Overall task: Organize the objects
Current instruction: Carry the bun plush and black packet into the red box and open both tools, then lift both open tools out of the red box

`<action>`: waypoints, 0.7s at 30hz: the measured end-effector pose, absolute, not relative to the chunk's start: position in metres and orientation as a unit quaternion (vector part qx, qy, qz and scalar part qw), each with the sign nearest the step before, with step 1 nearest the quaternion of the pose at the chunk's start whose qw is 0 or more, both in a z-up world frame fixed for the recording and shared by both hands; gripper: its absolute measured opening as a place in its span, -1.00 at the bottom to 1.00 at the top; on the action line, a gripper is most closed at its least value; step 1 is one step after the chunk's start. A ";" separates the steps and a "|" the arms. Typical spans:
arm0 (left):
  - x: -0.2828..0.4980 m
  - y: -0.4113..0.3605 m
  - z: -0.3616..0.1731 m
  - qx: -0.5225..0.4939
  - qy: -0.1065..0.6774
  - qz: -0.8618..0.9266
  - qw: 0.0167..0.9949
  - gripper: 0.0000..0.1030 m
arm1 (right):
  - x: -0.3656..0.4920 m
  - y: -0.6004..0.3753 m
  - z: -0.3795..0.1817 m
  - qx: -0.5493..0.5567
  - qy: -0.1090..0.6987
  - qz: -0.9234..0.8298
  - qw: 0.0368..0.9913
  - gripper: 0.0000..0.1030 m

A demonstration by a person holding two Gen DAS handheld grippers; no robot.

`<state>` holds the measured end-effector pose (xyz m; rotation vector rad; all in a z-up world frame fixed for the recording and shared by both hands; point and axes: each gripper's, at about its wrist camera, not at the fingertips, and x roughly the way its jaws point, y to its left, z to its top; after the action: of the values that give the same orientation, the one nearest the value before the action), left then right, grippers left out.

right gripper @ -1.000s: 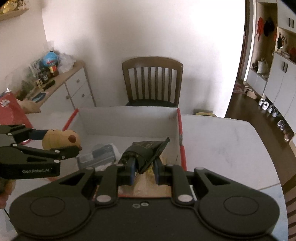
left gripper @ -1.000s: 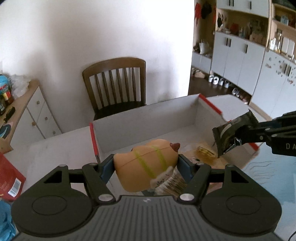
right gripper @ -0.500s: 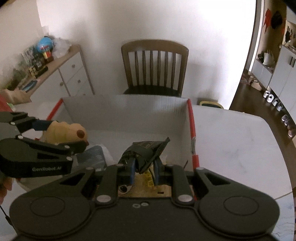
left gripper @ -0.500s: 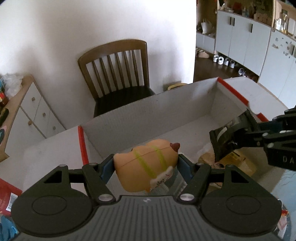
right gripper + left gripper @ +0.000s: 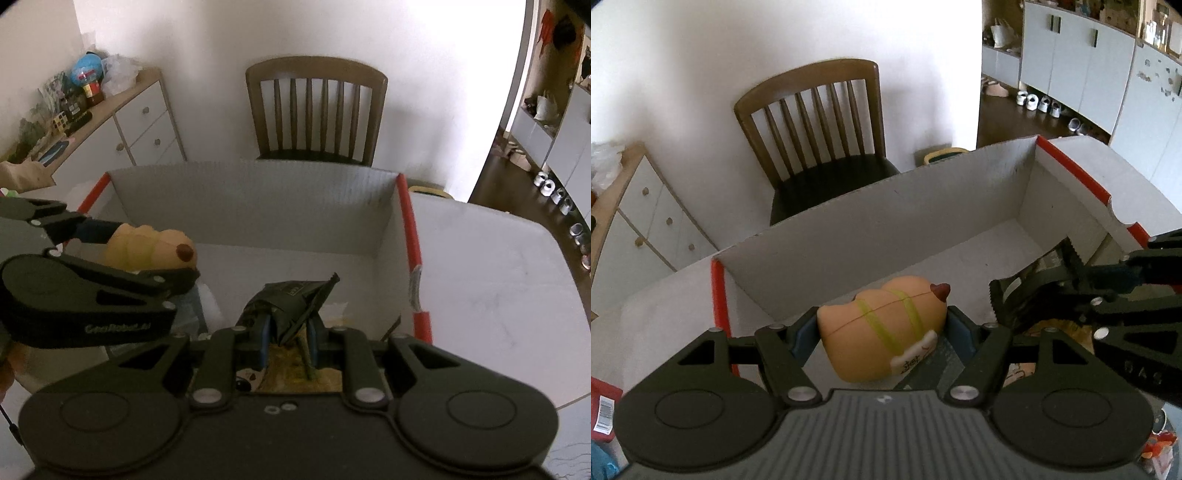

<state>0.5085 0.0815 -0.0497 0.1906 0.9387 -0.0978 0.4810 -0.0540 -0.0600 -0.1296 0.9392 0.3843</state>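
Box looms nearer; left gripper jaws hold toy, right gripper jaws packet.

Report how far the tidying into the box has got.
Done: a few items already lie on the floor of the white box, including a grey packet. In hand: the left gripper clamps a tan hot-dog toy and the right gripper a black pouch, both over the box. Left: releasing both; a red package waits outside.
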 end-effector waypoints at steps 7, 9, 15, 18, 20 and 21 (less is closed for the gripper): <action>0.516 0.080 -0.056 0.096 0.458 -0.044 0.883 0.40 | 0.483 -0.053 -0.068 -0.074 0.461 0.186 0.865 -0.63; 0.516 0.081 -0.056 0.096 0.458 -0.043 0.883 0.40 | 0.483 -0.054 -0.069 -0.079 0.462 0.184 0.864 -0.59; 0.514 0.081 -0.055 0.099 0.454 -0.037 0.885 0.48 | 0.480 -0.053 -0.067 -0.084 0.459 0.184 0.865 -0.39; 0.511 0.081 -0.052 0.096 0.449 -0.029 0.888 0.58 | 0.477 -0.051 -0.064 -0.089 0.457 0.193 0.864 -0.03; 0.508 0.081 -0.049 0.095 0.446 -0.031 0.889 0.58 | 0.473 -0.050 -0.060 -0.094 0.450 0.190 0.868 0.09; 0.506 0.082 -0.048 0.095 0.446 -0.030 0.890 0.58 | 0.471 -0.050 -0.058 -0.095 0.447 0.191 0.869 0.10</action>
<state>0.5063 0.0817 -0.0479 0.1967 0.9256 -0.0621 0.4710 -0.0501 -0.0581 -0.1985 0.9362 0.3994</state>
